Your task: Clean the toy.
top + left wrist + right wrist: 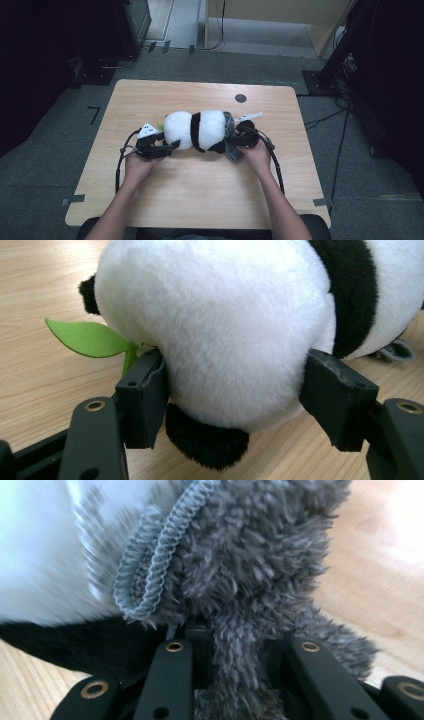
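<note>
Panda plush (195, 130): lying on its side across the middle of my wooden table (200, 195), between my two grippers.
Left gripper (167, 146): jaws about half open, clamped on the white rounded end of the plush; in the left gripper view both pads (145, 395) press into the fur from either side.
Right gripper (239, 136): jaws nearly closed, pinching a strip of grey fuzzy cloth (240, 645) at the plush's other end; the pads are buried in the pile, so I cannot see them.
Hard to read: the right gripper view is blurred at upper left, and I can't tell what garment the ribbed grey trim (150, 565) belongs to.
Around: green felt leaf (87, 337) beside the left jaw; dark round mark (240, 98) on the far tabletop, well apart.
</note>
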Demonstrator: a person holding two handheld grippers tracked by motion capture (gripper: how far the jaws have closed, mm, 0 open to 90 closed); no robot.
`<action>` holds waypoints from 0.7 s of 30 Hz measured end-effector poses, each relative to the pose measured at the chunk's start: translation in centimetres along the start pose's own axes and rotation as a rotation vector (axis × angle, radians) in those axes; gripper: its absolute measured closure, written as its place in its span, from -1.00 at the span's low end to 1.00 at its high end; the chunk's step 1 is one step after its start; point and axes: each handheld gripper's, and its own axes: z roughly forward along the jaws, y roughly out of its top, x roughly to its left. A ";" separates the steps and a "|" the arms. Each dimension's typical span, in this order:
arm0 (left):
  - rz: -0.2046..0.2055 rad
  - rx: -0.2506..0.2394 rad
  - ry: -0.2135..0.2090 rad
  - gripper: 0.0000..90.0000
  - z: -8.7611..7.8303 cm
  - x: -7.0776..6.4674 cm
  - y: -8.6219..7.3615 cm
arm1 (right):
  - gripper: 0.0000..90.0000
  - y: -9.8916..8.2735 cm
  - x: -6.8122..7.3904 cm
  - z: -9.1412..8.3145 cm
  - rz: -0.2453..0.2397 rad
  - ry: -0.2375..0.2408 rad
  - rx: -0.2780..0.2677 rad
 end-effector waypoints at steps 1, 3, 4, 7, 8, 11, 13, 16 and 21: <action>0.001 0.001 0.001 -0.33 0.0 0.0 0.0 | 0.63 -0.1 0.0 0.1 0.005 0.003 0.004; -0.002 0.000 0.000 -0.33 0.0 0.1 0.0 | 0.63 -0.1 -0.1 0.0 0.014 0.009 0.007; -0.003 0.000 0.000 -0.33 0.0 0.1 0.0 | 0.62 0.0 -0.1 0.0 0.010 0.005 0.006; -0.012 0.005 -0.003 -0.36 0.0 0.2 0.0 | 0.62 0.1 -0.1 -0.4 0.002 -0.009 0.009; -0.012 0.006 -0.003 -0.37 0.0 0.2 0.0 | 0.62 0.1 -0.2 -0.6 0.005 -0.010 0.007; -0.011 0.011 0.001 -0.38 0.1 0.2 0.0 | 0.63 0.2 -0.6 -1.4 0.016 -0.025 -0.010; -0.010 0.015 0.004 -0.40 0.1 0.2 0.0 | 0.63 0.4 -1.0 -2.3 0.021 -0.038 -0.027; -0.012 0.017 0.004 -0.41 0.1 0.2 0.0 | 0.63 1.1 -1.1 -3.6 0.026 -0.049 -0.063; -0.006 0.017 0.004 -0.41 0.1 0.1 0.0 | 0.63 2.9 -0.5 -5.8 -0.006 -0.076 -0.131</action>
